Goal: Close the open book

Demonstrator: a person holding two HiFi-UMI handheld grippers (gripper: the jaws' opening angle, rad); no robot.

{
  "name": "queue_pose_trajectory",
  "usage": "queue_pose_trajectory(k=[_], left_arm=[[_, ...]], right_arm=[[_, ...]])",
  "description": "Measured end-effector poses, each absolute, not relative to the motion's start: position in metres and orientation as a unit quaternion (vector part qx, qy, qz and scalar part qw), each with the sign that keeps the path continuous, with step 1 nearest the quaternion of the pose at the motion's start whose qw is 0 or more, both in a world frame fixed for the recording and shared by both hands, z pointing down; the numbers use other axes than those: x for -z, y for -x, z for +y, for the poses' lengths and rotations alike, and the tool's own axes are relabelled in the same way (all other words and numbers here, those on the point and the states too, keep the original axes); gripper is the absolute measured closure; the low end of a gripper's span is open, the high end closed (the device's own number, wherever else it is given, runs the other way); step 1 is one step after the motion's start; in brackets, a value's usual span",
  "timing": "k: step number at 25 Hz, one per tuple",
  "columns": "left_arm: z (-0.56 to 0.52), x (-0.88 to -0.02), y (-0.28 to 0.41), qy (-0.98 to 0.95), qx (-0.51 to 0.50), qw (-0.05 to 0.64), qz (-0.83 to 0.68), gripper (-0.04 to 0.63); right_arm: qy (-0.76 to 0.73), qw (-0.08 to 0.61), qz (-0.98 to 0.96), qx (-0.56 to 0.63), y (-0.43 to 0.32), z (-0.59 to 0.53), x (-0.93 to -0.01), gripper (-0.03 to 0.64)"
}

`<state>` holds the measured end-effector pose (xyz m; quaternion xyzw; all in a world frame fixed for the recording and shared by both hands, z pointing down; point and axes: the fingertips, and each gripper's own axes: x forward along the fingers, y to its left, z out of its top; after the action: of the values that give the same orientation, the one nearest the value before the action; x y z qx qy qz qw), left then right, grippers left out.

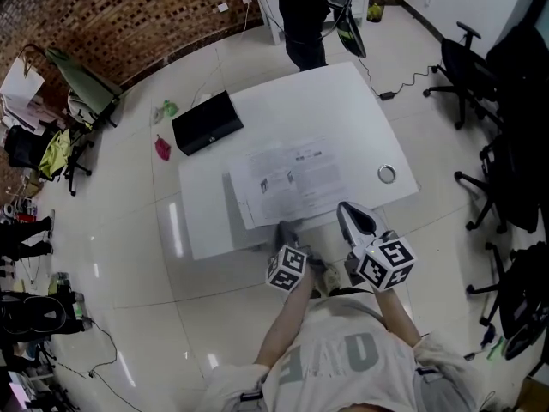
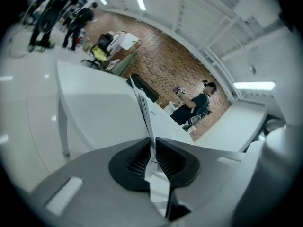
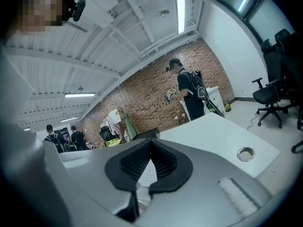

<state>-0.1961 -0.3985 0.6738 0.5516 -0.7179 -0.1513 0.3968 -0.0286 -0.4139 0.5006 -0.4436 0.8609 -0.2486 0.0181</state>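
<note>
The open book (image 1: 292, 178) lies flat on the white table (image 1: 343, 101), its white printed pages facing up. My left gripper (image 1: 286, 230) is at the book's near left edge. In the left gripper view the left gripper (image 2: 153, 148) is shut on a thin leaf of the book (image 2: 144, 105), which stands up edge-on between the pads. My right gripper (image 1: 347, 213) hovers at the book's near right corner. In the right gripper view the right gripper (image 3: 150, 145) has its tips together, and I see nothing pinched between them.
A black box (image 1: 207, 123) sits on the table's far left corner. A metal cable ring (image 1: 387, 173) is set in the table to the right of the book. A person (image 1: 300, 15) stands beyond the far edge. Office chairs (image 1: 480, 67) stand to the right.
</note>
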Motion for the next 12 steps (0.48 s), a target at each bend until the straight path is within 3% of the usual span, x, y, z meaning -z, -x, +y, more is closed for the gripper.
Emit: queue_pose_trajectory(k=[6,8,12], left_arm=[[-0.410,-0.643,0.142,-0.685,-0.030,0.227,-0.692,0.550],[-0.414,-0.643,0.117,-0.720,-0.077,0.184,-0.665,0.521],[-0.413,-0.666,0.083,-0.742,-0.146,0.171,-0.632,0.502]], right_arm=[[0.458,0.017,0.854,0.249,0.011,-0.401,-0.498,0.612],[0.466,0.016,0.848,0.251,-0.001,-0.397,-0.500,0.612],[0.487,0.021,0.834,0.258,-0.029,-0.390,-0.504,0.612]])
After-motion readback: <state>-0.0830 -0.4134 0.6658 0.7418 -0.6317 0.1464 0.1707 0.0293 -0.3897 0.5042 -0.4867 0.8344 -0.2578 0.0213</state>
